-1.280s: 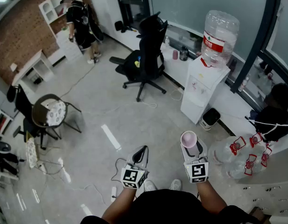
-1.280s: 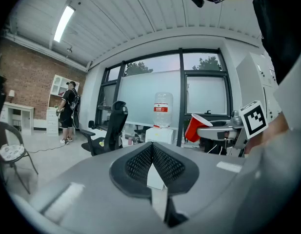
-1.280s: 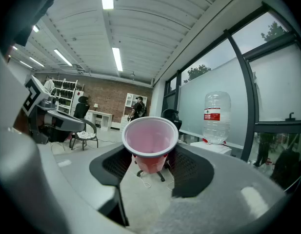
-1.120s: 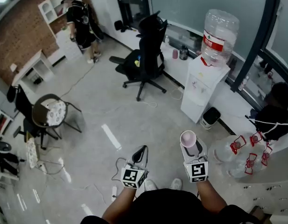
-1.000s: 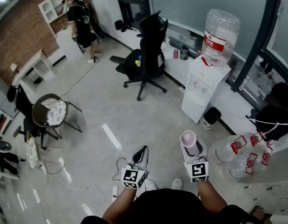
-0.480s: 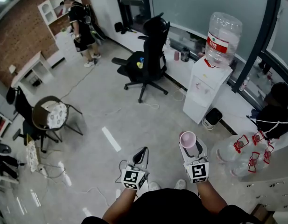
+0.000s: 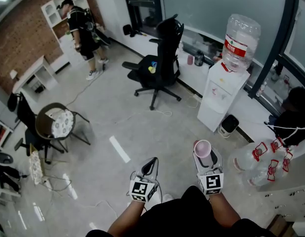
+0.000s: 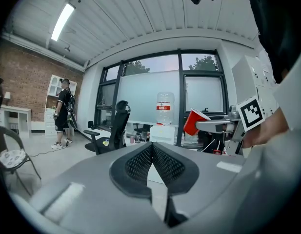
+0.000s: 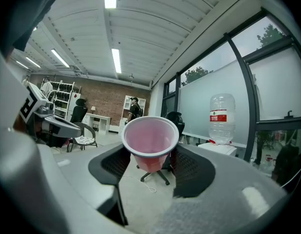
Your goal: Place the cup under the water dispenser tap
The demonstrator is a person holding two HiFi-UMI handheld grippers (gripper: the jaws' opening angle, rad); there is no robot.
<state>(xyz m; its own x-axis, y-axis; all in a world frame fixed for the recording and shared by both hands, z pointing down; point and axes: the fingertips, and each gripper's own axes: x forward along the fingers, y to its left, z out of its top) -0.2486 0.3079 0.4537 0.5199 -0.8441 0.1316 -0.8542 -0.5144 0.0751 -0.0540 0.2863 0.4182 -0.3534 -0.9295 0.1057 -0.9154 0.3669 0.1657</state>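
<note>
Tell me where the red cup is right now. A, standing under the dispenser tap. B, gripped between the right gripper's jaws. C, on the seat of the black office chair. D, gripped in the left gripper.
B: the right gripper view shows the cup clamped between the pads of the right gripper, and the head view shows it a good way short of the water dispenser.

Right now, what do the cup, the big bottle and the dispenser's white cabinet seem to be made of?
The cup: likely thin plastic; red outside, paler pink inside, rolled rim, slight sheen. The bottle: clear plastic, ridged see-through walls, red label. The dispenser cabinet: smooth white shell, plastic or painted metal; the look leaves it open.
</note>
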